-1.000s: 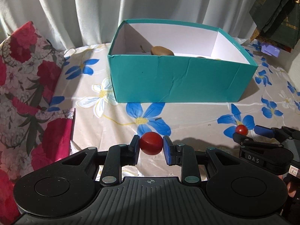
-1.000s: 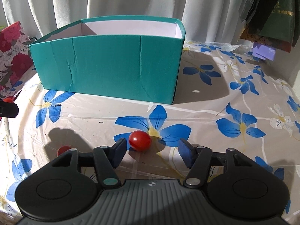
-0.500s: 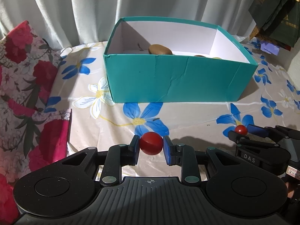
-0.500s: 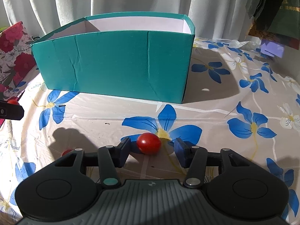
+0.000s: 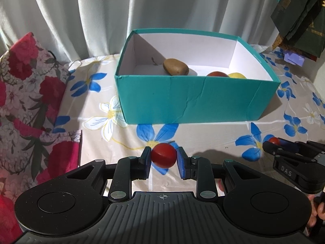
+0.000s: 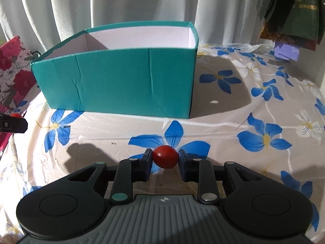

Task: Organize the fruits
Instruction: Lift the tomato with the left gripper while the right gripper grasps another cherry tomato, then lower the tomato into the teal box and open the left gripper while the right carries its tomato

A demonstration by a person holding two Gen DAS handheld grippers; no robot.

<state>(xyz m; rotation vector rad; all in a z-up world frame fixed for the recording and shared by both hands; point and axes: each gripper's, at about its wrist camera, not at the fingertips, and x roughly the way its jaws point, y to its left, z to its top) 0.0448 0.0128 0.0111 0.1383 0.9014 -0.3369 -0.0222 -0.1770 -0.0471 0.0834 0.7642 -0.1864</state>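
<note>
My left gripper (image 5: 163, 158) is shut on a red cherry tomato (image 5: 163, 155) and holds it above the flowered cloth, in front of the teal box (image 5: 182, 97). In the box lie a brown kiwi (image 5: 175, 67), a red fruit (image 5: 217, 74) and a yellow fruit (image 5: 237, 75), both partly hidden by the wall. My right gripper (image 6: 165, 158) is shut on a second red cherry tomato (image 6: 165, 156), in front of the same box (image 6: 121, 83). The right gripper also shows at the right edge of the left wrist view (image 5: 284, 148) with its tomato (image 5: 274, 141).
A red floral cushion (image 5: 24, 105) lies at the left. White curtains (image 5: 142, 6) hang behind the box. Dark green bags (image 5: 300, 14) hang at the back right. A purple paper (image 6: 286, 51) lies at the far right. The left gripper's tip shows at the left edge of the right wrist view (image 6: 12, 123).
My right gripper has closed on its tomato, which lay loose between open fingers before. My left gripper has risen with its tomato, so more of the box's inside shows.
</note>
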